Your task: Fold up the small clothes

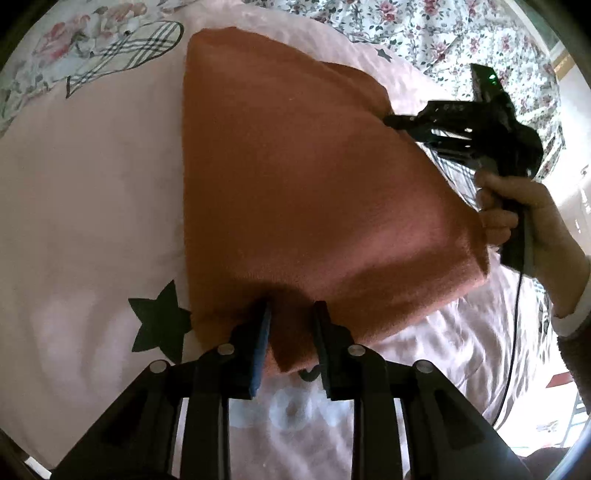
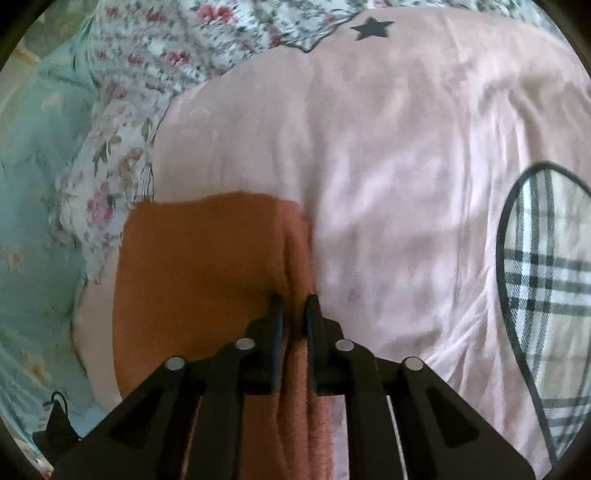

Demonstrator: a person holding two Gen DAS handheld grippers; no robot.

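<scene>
An orange-brown fleece cloth [image 1: 295, 184] lies spread over a pink garment [image 1: 92, 203] on the bed. My left gripper [image 1: 291, 314] is shut on the cloth's near edge, with fabric bunched between the fingers. My right gripper [image 1: 391, 120] shows in the left wrist view at the cloth's far right edge, held by a hand [image 1: 517, 214]. In the right wrist view the right gripper [image 2: 293, 306] is shut on a fold of the orange cloth [image 2: 192, 277], with the pink garment [image 2: 388, 184] beyond.
The pink garment carries black stars [image 1: 159, 321] [image 2: 371, 27] and plaid patches [image 1: 136, 51] [image 2: 546, 295]. A floral bedsheet [image 1: 461, 37] [image 2: 147, 55] lies beneath. A pale blue-green fabric [image 2: 33, 184] lies at the left. A black cable [image 1: 513, 332] hangs from the right gripper.
</scene>
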